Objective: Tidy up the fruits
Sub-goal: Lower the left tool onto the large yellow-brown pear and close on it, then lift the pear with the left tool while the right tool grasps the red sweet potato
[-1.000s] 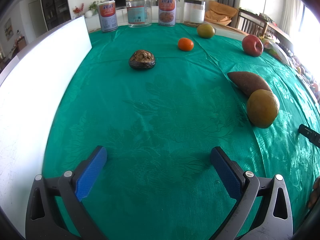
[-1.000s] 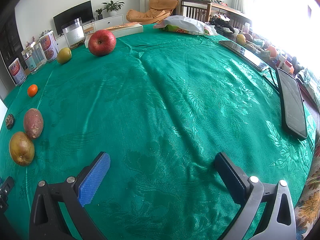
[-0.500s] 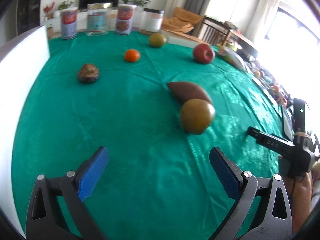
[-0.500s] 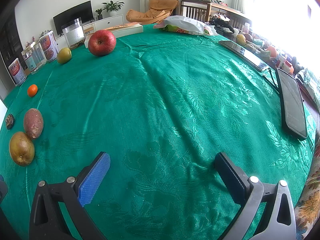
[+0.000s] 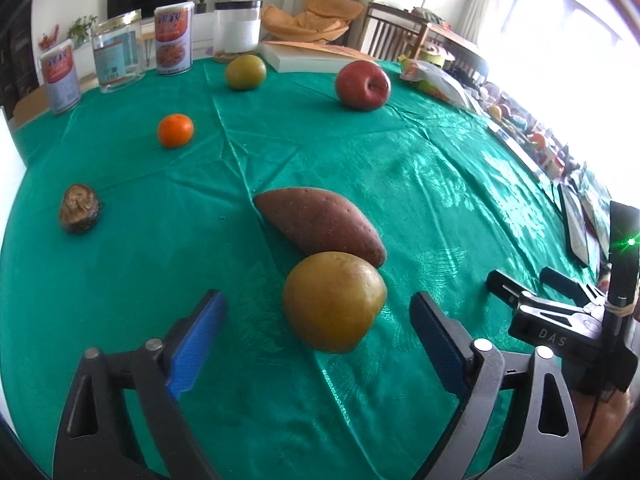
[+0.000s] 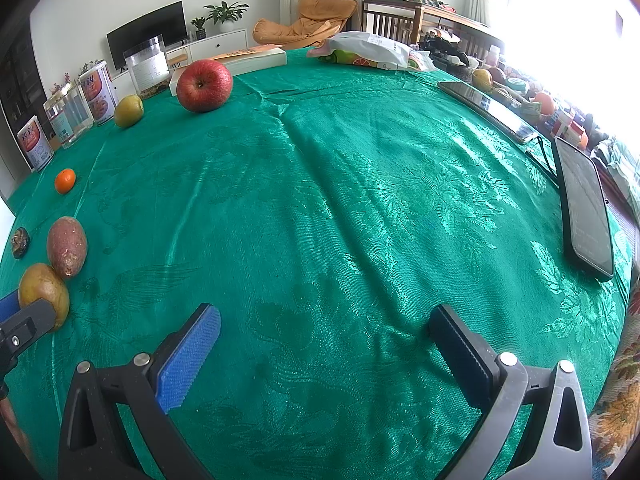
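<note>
Since a second ago the left gripper point(image 5: 316, 320) has swung over to the brownish pear point(image 5: 334, 301) near the tablecloth's point(image 5: 440, 168) front edge. Its jaws have just been closing, flanking the pear without touching. Right gripper point(image 6: 326, 344) gapes wide, empty.

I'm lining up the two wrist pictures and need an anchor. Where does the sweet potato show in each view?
Left wrist view: the sweet potato lies at centre, just beyond the yellow-brown fruit in front of the left gripper.
Right wrist view: the sweet potato is at the far left edge, beside that same fruit.
Shared landmark: the red apple toward the table's far side.
</note>
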`<state>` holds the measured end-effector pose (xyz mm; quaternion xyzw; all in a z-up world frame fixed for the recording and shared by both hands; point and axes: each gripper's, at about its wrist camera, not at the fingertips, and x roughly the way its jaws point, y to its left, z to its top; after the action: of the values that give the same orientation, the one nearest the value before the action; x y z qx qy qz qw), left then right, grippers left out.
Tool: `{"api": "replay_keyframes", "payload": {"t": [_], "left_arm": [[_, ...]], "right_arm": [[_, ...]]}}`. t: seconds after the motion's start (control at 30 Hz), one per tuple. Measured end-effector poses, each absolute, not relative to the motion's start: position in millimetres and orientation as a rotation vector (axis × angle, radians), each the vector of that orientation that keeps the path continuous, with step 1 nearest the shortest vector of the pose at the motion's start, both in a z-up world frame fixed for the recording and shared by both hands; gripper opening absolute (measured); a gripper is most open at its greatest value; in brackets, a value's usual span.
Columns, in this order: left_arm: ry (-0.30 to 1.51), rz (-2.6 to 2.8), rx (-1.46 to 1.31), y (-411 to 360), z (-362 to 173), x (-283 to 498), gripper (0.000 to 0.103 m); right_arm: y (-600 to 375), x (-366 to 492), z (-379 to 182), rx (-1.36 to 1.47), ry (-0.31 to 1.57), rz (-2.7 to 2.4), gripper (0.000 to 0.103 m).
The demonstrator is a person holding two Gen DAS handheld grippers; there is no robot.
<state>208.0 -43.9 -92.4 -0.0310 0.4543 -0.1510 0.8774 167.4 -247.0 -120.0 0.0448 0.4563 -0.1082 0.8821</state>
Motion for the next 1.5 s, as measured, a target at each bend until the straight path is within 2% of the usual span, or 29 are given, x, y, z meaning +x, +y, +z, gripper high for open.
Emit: {"api": "replay_keyframes", "payload": {"t": [0.13, 0.17, 0.2, 0.47, 0.7, 1.13, 1.3, 1.5], "left_arm": [[0.961, -0.348, -0.039, -50, -94, 206, 0.07], [0.958, -0.355, -0.028, -52, -94, 205, 0.055], [0.956, -0.352, -0.012, -53, -94, 204, 0.051], [0.961, -0.38, -0.072, -31, -84, 175, 0.05], [1.015, -0.358, -0.241, 23, -83, 137, 0.05], [0.998, -0.23, -0.359, 75, -99, 137, 0.051], [0.974, -0.158, -0.366, 85, -94, 136, 0.063], [0.924, -0.139, -0.351, 90, -82, 130, 0.063]], "right_arm": [[-247, 167, -120, 0.093, 0.95, -0.225, 0.103], [-247, 168, -120, 0.093, 0.95, -0.225, 0.103], [-247, 168, -120, 0.093, 0.95, -0.225, 0.103], [-247, 168, -120, 0.093, 0.95, -0.225, 0.103], [-247, 168, -120, 0.093, 0.95, -0.225, 0.103], [-247, 167, -120, 0.093, 0.95, -0.225, 0.103], [-247, 167, -120, 0.092, 0.949, -0.225, 0.103], [-247, 167, -120, 0.092, 0.949, -0.225, 0.103]]}}
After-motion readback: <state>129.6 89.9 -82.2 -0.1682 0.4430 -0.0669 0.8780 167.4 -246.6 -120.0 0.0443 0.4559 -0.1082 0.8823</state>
